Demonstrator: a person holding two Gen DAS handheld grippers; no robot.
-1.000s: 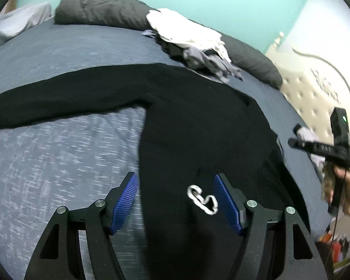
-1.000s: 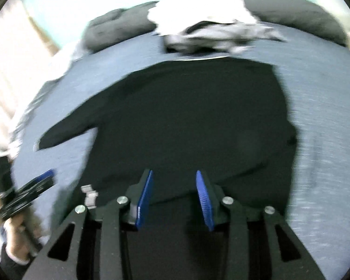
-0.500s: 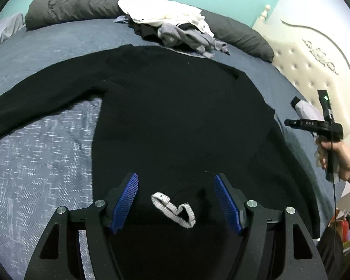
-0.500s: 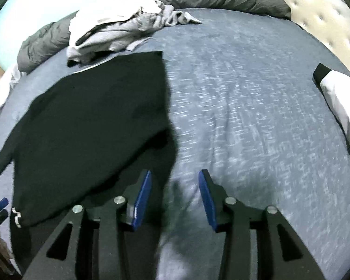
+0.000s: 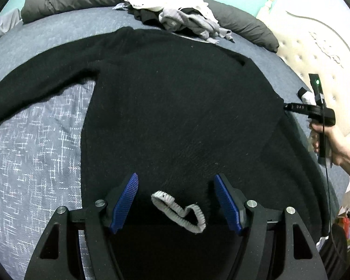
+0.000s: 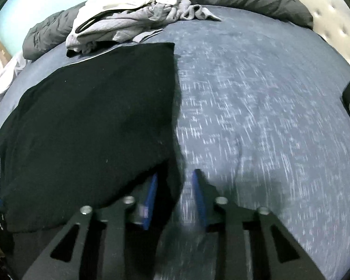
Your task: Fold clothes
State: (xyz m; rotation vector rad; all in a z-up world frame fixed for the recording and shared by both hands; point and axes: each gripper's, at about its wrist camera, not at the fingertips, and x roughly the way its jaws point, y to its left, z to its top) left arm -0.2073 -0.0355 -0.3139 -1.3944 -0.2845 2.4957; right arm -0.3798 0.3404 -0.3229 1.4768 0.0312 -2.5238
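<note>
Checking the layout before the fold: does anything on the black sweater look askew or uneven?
Yes. The black sweater has one sleeve stretched out sideways, while the opposite side is already folded in to a straight edge.

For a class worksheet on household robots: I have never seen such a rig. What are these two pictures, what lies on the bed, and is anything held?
There is no robot: a person holds a two-finger gripper in each hand, each with a camera looking along its blue-padded fingers. One picture is from the left gripper, the other from the right gripper. A black sweater lies spread on a blue-grey bed, with a clothes pile behind. The left gripper is open over the sweater's white neck label, holding nothing. The right gripper's jaws have just been closing, with the sweater's edge between them and a gap showing.
</note>
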